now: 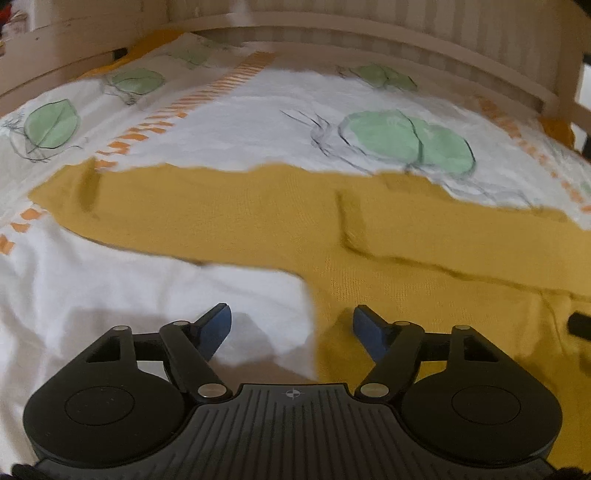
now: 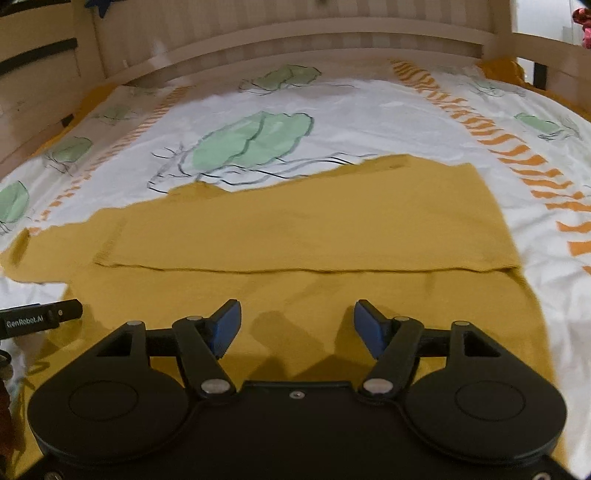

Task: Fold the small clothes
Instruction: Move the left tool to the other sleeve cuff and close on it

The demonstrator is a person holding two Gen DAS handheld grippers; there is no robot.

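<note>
Knitwear is what I'm handling: a mustard sweater [image 2: 303, 229] spread flat on the bed's leaf-print duvet [image 2: 332, 110], one sleeve already folded across its body, the other [image 1: 155, 206] stretched out to the left. I judge it soft, light and limp, so I'd pinch at the cuff or the hem edge. My left gripper [image 1: 291, 328] hangs above the sweater's side edge, my right gripper [image 2: 297, 325] above its lower body; both sets of fingers stand wide apart and empty. Bare duvet surrounds the garment, with wooden bed rails [image 2: 332, 33] beyond.
</note>
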